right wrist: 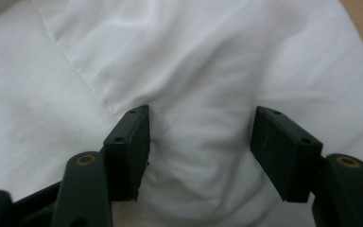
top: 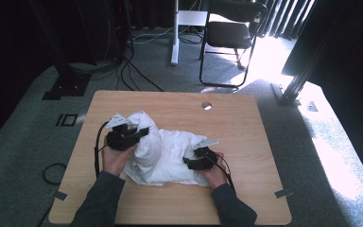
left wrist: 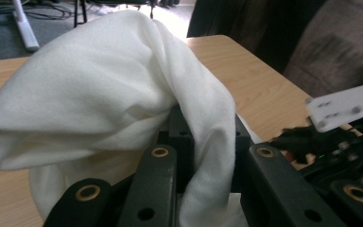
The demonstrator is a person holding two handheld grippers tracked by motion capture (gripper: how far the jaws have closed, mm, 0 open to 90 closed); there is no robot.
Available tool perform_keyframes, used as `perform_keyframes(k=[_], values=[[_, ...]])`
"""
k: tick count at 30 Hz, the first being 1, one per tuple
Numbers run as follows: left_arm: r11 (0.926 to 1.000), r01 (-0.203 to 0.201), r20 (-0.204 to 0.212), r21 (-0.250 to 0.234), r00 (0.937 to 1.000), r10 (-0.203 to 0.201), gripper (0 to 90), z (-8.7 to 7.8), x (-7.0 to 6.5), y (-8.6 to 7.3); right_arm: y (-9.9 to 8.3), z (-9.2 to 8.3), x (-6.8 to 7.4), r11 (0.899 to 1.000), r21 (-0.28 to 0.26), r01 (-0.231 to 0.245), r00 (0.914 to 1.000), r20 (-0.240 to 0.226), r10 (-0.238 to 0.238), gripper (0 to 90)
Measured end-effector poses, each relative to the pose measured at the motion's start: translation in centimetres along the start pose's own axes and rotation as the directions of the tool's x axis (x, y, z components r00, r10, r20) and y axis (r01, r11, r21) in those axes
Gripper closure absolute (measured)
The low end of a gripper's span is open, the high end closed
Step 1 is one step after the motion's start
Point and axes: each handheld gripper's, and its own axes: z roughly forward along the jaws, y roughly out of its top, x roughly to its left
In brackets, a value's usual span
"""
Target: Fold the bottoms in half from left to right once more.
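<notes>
One white cloth (top: 163,153) lies heaped on my counter (top: 246,123), a little left of centre and toward the near edge, and it is the single thing on the wood apart from my two tools. I count two hands coming in from the near side, each in a dark sleeve, each carrying one tool. My left tool (top: 131,135) sits at the left end of the heap; in the left gripper view (left wrist: 203,156) a thick fold of the cloth runs down between its jaws, which are drawn in tight on the fabric, and a bunched part of the cloth is raised off the wood at that end. My right tool (top: 194,162) is at the near right side of the heap; in the right gripper view (right wrist: 201,151) its jaws stand apart, a good gap between them, with a soft ridge of cloth lying in that gap, the pads not pressing on it and nothing gripped. Beyond the far edge I see one black folding chair (top: 231,33) on the grey carpet and one white stand post (top: 175,33) just left of it.
</notes>
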Motion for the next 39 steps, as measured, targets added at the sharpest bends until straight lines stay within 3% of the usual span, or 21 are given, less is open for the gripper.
perform_keyframes(k=[4,8,9,11,14,17,19,21,24,25,28,31,33,36,39], values=[[0.9995,-0.032,0.025,0.003,0.9992,0.032,80.8,0.7,-1.4,0.7,0.6,0.7,0.7,1.0,0.008,0.026,0.9995,0.018,-0.027,39.1],[0.999,-0.045,0.056,-0.002,0.9974,0.045,80.8,1.4,-2.5,1.4,1.0,1.6,1.5,0.999,-0.008,0.039,0.9992,0.004,-0.039,40.1],[0.999,-0.045,0.085,-0.007,0.9953,0.045,80.8,2.0,-3.4,1.9,1.2,1.8,1.7,0.999,-0.017,0.042,0.9991,-0.001,-0.042,40.5],[0.9976,-0.069,0.106,-0.001,0.992,0.069,80.8,2.9,-4.4,2.1,1.4,2.4,2.3,0.998,-0.031,0.047,0.9988,-0.011,-0.047,40.9],[0.9922,-0.113,0.113,0.052,0.9879,0.106,80.8,5.2,-5.8,1.3,1.9,3.0,3.1,0.998,-0.034,0.053,0.9979,-0.036,-0.054,41.0],[0.9893,-0.126,0.107,0.073,0.9873,0.117,80.7,6.5,-6.1,0.3,2.0,3.2,3.0,0.996,-0.031,0.079,0.9952,-0.055,-0.081,40.9],[0.9898,-0.105,0.108,0.096,0.9896,0.095,80.7,7.6,-5.6,-0.9,1.8,2.4,2.1,0.999,-0.022,0.035,0.9927,-0.115,-0.037,35.0],[0.9892,-0.103,0.106,0.104,0.9901,0.092,80.7,7.9,-5.5,-1.3,1.6,1.8,1.6,1.0,-0.019,0.023,0.9928,-0.117,-0.025,32.9],[0.9839,-0.134,0.108,0.119,0.9868,0.121,80.5,8.7,-5.7,-2.5,0.7,-0.8,-0.1,0.998,-0.047,0.034,0.9961,-0.079,-0.038,30.9],[0.9824,-0.14,0.11,0.124,0.9859,0.127,80.4,8.9,-5.9,-2.8,0.3,-2.0,-0.9,0.998,-0.056,0.023,0.9986,-0.046,-0.026,31.1],[0.9739,-0.169,0.102,0.152,0.9828,0.154,80.1,10.1,-6.6,-4.3,-0.1,-3.8,-2.8,0.996,-0.078,-0.035,0.9994,-0.007,0.035,33.0],[0.9701,-0.165,0.109,0.178,0.9831,0.147,79.8,11.5,-6.8,-5.9,0.1,-5.0,-3.9,0.992,-0.11,-0.068,0.9972,0.022,0.071,33.8],[0.9686,-0.163,0.106,0.188,0.9838,0.145,79.8,12.3,-7.0,-6.9,0.5,-5.4,-4.2,0.988,-0.131,-0.081,0.9961,0.026,0.085,34.0],[0.9615,-0.189,0.101,0.2,0.9801,0.171,79.6,12.9,-7.3,-7.8,1.3,-5.8,-4.1,0.982,-0.168,-0.087,0.9958,0.013,0.09,35.1],[0.9621,-0.191,0.095,0.194,0.9799,0.176,79.5,13.0,-7.4,-8.0,2.6,-6.1,-3.6,0.972,-0.216,-0.092,0.9956,-0.003,0.093,35.7]])
